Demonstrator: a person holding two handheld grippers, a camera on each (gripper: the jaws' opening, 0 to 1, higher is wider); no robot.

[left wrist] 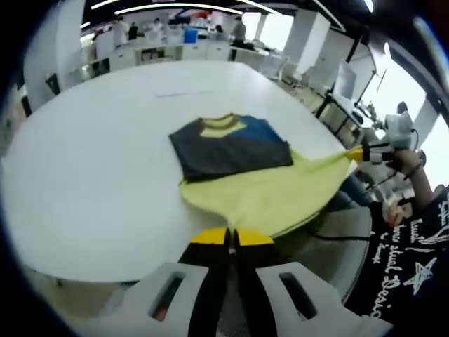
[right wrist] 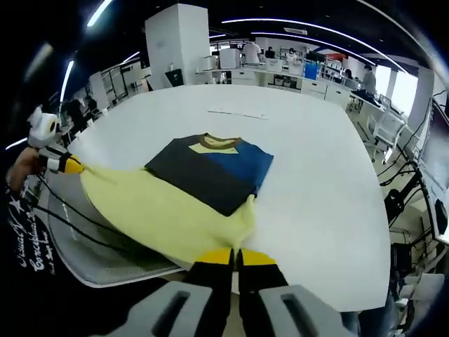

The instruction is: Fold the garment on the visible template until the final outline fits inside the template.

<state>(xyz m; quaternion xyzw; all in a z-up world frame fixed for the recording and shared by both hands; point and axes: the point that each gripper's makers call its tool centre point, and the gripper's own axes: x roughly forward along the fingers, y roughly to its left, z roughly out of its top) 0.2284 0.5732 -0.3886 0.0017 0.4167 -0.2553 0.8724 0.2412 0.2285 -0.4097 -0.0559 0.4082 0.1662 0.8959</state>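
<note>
**A:** Yellow hem, dark grey and blue top — where does the shirt [left wrist: 242, 165] stand in the fold?

**B:** Partway, I'd judge. The upper part lies flat on the white desk [left wrist: 91, 168], collar away from the person, and the sleeves seem already tucked in, since that end reads as a neat rectangle. The lower yellow half is lifted and pulled toward the desk's near edge.

**A:** Who holds it?

**B:** Both. The left gripper [left wrist: 231, 237] has its fingers pressed together on one bottom corner; the right gripper [right wrist: 236, 258] pinches the other corner the same way. The hem is stretched taut between them.

**A:** What's left?

**B:** Probably carrying that hem up over the dark part and laying it down near the collar, then checking the outline. I can't make out a template on the desk, so fit can't be judged.

**A:** Wrinkles?

**B:** Few; the yellow cloth fans out smoothly.
</note>
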